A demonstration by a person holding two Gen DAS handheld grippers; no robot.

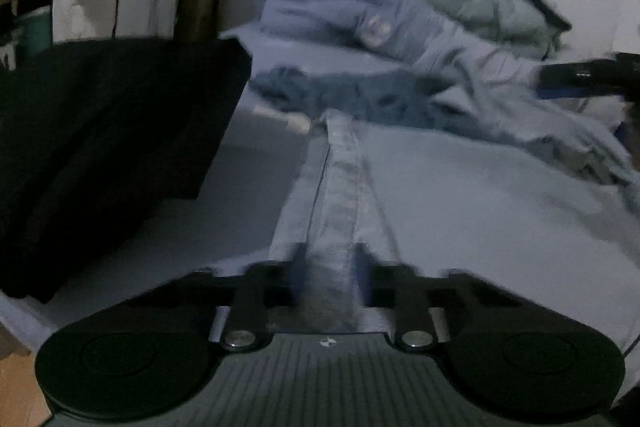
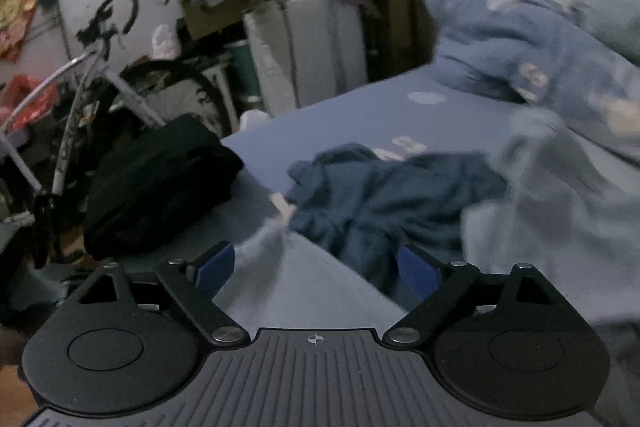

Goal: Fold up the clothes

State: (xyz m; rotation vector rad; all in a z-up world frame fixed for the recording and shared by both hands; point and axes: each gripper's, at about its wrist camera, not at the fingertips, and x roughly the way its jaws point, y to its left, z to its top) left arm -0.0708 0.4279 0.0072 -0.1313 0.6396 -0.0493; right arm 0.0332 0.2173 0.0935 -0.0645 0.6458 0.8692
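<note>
A: At the bottom centre the left gripper was clamped on the pale blue garment, probably pinning its edge for a fold.

B: And the right gripper stood wide apart over it, holding nothing; the dark blue garment lay beyond, mid-frame.

Black grippers, blue-padded fingers.

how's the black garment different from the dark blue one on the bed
The black garment is folded into a neat stack; the dark blue garment lies crumpled and spread out. The black garment sits at the bed's edge, while the dark blue garment lies nearer the middle, against the light blue shirt. Both rest on the bed, and neither claw touches them.
</note>
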